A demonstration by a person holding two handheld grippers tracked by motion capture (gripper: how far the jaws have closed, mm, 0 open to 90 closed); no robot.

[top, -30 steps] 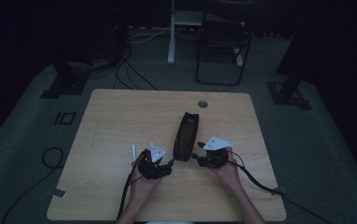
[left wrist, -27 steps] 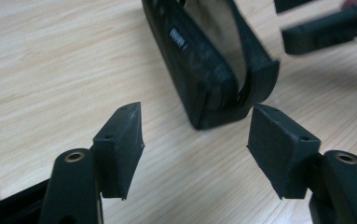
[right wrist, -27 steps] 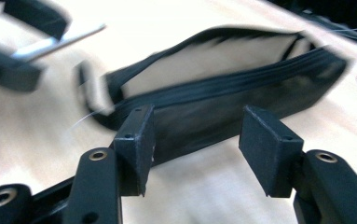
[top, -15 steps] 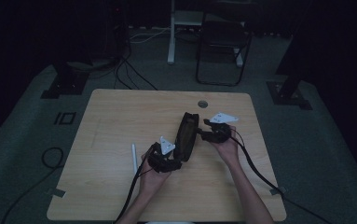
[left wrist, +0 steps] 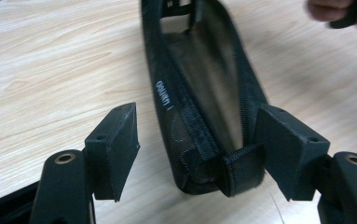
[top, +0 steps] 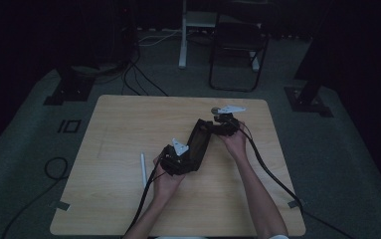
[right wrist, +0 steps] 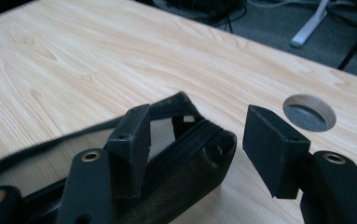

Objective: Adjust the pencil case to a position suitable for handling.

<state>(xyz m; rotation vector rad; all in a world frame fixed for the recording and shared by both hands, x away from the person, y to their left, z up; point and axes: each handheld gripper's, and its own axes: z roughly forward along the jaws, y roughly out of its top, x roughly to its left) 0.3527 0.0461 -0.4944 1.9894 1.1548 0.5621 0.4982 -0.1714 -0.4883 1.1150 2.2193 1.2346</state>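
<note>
— Desk (top: 118, 129) first: what lay on it?

— Light wood, with a round cable hole (right wrist: 309, 112) near its far edge. A black mesh pencil case (top: 199, 144) lay about the middle, running from the near side toward the far right corner, its zip undone and its mouth gaping. A white pen (top: 142, 169) lay on the wood just to the left of the person's left hand (top: 165, 179), apart from the case.

— And the left gripper (left wrist: 197, 149)?

— It sat at the near end of the pencil case. In the left gripper view its jaws stood spread, the end of the case and its webbing tab between them; the right-hand pad touched the tab, the left-hand pad stood clear of the mesh. Not clamped.

— The right gripper (right wrist: 197, 140)?

— At the far end of the case, held by the right hand (top: 235, 144). Its jaws were parted too. One pad stood in the case's open mouth, the zip edge and the corner of the mesh between the two pads, the other pad apart from the fabric.

— Anything beyond the desk?

— A folding chair (top: 238, 47) on the dark carpet, past the far edge.
</note>
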